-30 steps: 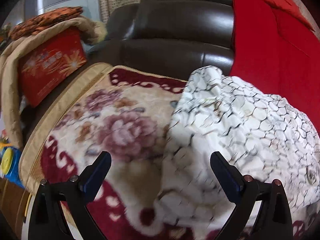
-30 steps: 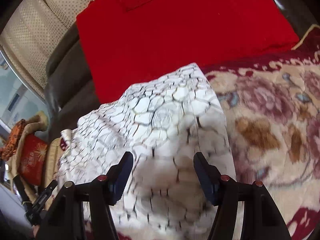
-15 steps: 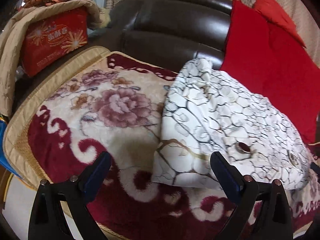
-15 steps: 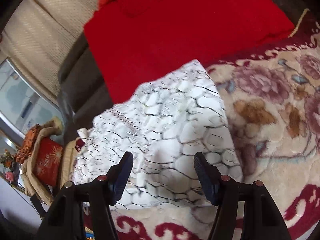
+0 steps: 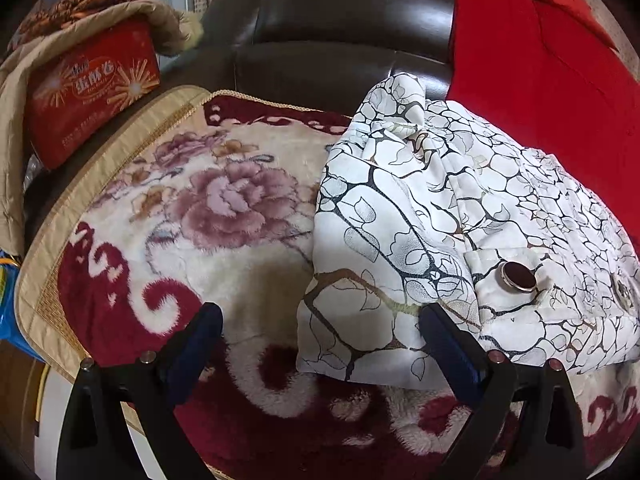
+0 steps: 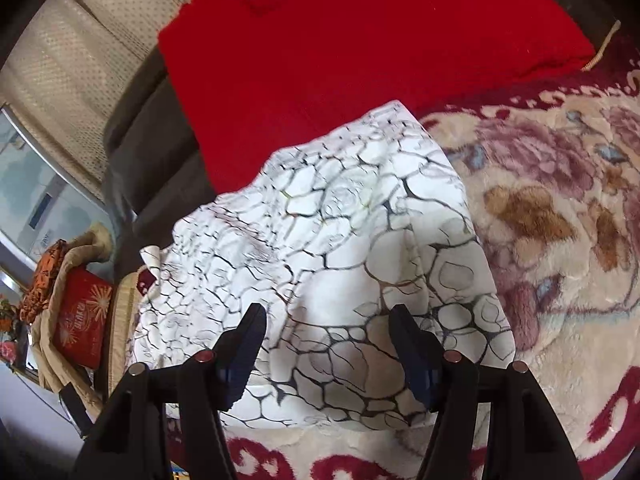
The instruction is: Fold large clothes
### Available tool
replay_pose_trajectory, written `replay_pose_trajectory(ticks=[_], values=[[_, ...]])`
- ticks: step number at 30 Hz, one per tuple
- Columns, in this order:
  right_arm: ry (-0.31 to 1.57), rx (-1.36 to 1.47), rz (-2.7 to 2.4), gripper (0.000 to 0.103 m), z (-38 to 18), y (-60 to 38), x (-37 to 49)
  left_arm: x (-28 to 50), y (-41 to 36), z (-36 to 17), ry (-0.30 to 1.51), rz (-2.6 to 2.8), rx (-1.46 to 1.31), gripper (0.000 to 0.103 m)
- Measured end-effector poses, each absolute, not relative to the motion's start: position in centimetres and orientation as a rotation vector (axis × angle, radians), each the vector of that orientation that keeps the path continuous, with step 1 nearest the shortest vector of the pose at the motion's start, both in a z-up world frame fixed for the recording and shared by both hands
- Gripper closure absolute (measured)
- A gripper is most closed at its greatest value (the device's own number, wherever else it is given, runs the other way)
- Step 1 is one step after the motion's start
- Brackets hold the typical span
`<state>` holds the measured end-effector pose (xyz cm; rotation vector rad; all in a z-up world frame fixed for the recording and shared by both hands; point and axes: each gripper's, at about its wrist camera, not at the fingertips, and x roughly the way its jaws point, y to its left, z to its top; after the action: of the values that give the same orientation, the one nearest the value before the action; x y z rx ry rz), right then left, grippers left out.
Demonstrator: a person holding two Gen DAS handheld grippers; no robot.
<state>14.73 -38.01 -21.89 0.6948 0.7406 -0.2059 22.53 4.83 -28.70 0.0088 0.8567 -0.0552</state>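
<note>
Already the white jacket (image 5: 460,220) with its black crackle print lies as a squarish bundle on the flowered blanket (image 5: 208,208) that covers the seat of the dark leather sofa (image 5: 344,32), its far edge up against the red cushion (image 6: 360,48) at the back. It seems to sit there because the blanket gives a broad, soft, flat place to lay the cloth out and turn its edges over, and the cushion stops it sliding backwards. A dark round button (image 5: 519,276) on a flap faces up, so the front of the garment is outermost on that side. Both tools hang just above the near edge of the bundle, tilted down toward it. The left gripper (image 5: 320,344) has its fingers spread wide, one over bare blanket and the other at the jacket's near corner, pinching nothing. The right gripper (image 6: 328,344) likewise stands with fingers apart over the near fold, with no cloth caught between them. Held open and low like this, they look ready either to press the bundle flat or to take hold of an edge for one more fold; I judge the folding is close to done, since no sleeve or loose tail shows. Off at the sofa's arm a red box (image 5: 92,92) sits under a tan quilt (image 5: 24,92), well clear of the work.
</note>
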Motion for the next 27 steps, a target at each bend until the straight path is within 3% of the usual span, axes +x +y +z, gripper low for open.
replay_pose_trajectory(ticks=[4, 8, 18, 27], values=[[0.73, 0.692, -0.198, 0.035, -21.7, -37.9, 14.8, 22.6, 4.8, -28.6, 0.853, -0.052, 0.018, 0.003], [0.843, 0.723, -0.22, 0.036, -24.0, -38.4, 16.0, 22.7, 4.7, -28.5, 0.847, -0.053, 0.027, 0.003], [0.837, 0.714, -0.2, 0.036, -24.2, -38.4, 16.1, 22.0, 4.6, -28.1, 0.834, -0.065, 0.033, 0.003], [0.845, 0.676, -0.184, 0.035, -24.3, -38.2, 16.3, 19.9, 5.3, -28.4, 0.86, -0.271, -0.157, 0.003]])
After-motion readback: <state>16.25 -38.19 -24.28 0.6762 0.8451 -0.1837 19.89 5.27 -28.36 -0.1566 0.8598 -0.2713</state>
